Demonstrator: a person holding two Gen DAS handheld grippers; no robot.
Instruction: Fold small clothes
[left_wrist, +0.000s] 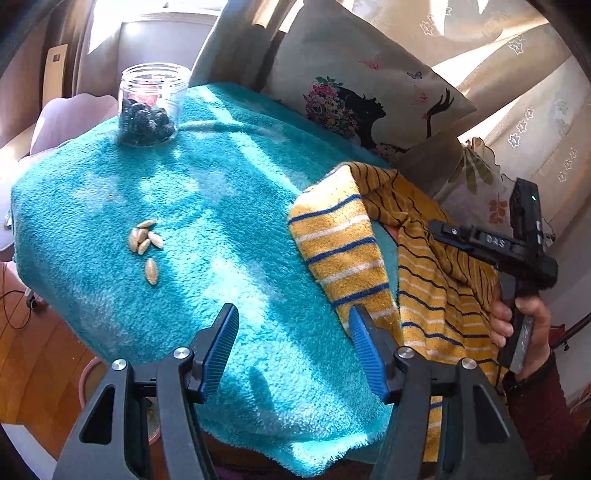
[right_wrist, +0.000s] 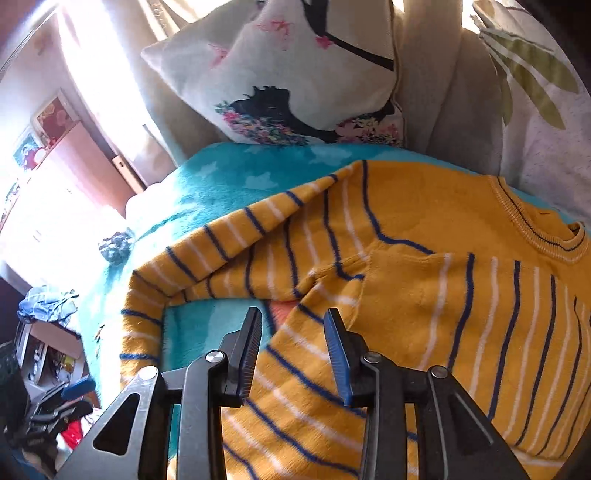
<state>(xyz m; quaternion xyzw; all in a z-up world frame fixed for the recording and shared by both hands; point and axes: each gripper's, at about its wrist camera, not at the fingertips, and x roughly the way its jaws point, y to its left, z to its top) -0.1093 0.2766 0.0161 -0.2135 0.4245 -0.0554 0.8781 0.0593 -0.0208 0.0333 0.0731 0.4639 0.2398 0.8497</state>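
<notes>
Sweater: yellow striped sweater (right_wrist: 424, 266) on the turquoise blanket (left_wrist: 207, 206), sleeve folded inward.
Left tongs (left_wrist: 293, 347): wide, empty, beside the sweater.
Right tongs (right_wrist: 293, 347): parted over the sweater's hem, gripping nothing.

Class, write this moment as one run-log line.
left gripper: open, empty | right gripper: open above striped sweater | sleeve folded across | teal towel underneath

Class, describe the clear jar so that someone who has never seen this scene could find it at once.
Start at the turquoise fleece blanket covering the surface. At its far left corner, away from the striped yellow sweater, stands the jar. It is the only clear, lidless container, holding dark round pieces, unlike the loose pale seeds lying nearer.
</notes>
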